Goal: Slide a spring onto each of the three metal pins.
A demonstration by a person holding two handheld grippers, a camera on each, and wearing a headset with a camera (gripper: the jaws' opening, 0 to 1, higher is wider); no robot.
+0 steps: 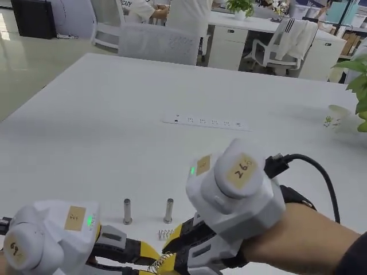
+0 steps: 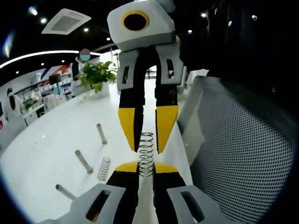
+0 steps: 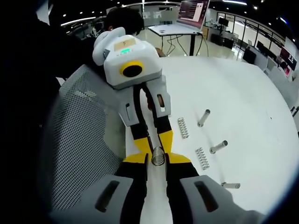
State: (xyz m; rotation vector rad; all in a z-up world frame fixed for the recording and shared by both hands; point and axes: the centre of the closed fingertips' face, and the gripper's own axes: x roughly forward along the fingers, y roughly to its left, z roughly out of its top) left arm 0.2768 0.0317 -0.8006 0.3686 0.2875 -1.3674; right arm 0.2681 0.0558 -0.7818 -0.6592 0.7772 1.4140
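Nearby, loose spring (image 1: pixel 165 234) beside upright pins (image 1: pixel 168 211)

Spring (image 2: pixel 146 151) between facing jaws
Left gripper (image 2: pixel 146 168) and right gripper (image 2: pixel 147 145) both pinch it; three pins (image 2: pixel 84 161) on the tabletop (image 2: pixel 44 149).

The left claw (image 2: pixel 146 169) and right claw (image 3: pixel 158 161) meet tip to tip over the near edge of the white worktop (image 1: pixel 114 114). Both are clamped on one steel coil spring (image 2: pixel 146 149), which bars the gap between them. Just beyond them sit three slim metal pins (image 3: pixel 203 117), with two loose springs (image 3: pixel 182 127) lying among them, leaving only narrow lanes. Farther out the surface is bare up to a white power strip (image 1: pixel 205 121). A green potted plant (image 1: pixel 360 86) crowds the far right. A grey mesh chair back (image 2: pixel 243 154) blocks the near side.
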